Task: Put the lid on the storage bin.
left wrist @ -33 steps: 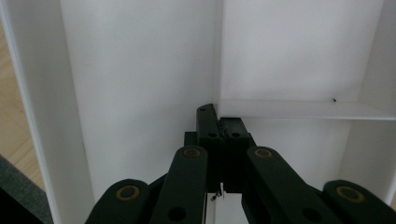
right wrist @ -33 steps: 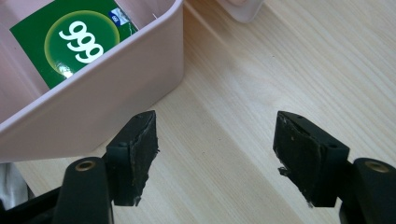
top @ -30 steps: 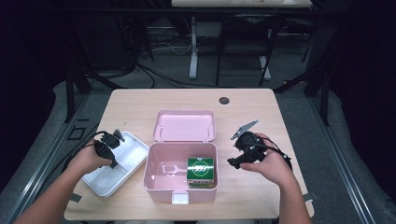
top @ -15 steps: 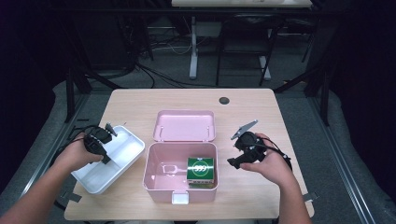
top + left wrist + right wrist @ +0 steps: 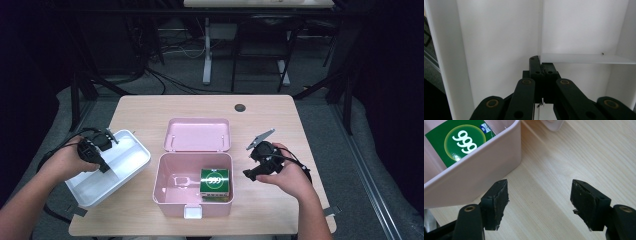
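The left gripper (image 5: 100, 152) pinched the white tray's (image 5: 132, 167) divider (image 5: 584, 58), fingers together (tray tilted off the counter (image 5: 260, 110)). The right gripper (image 5: 540, 203), fingers apart, hovered beside the pink box (image 5: 167, 200).

The setting is a lab or recording studio, not a home. A plain light wooden table (image 5: 150, 107) stands alone on grey carpet (image 5: 330, 115). Black curtains (image 5: 385, 60) close off both sides. Behind the table, dark metal stands (image 5: 82, 85) and loose cables (image 5: 170, 82) cover the floor, and a white desk leg (image 5: 207, 52) rises beyond. A round cable port (image 5: 240, 107) sits in the tabletop.
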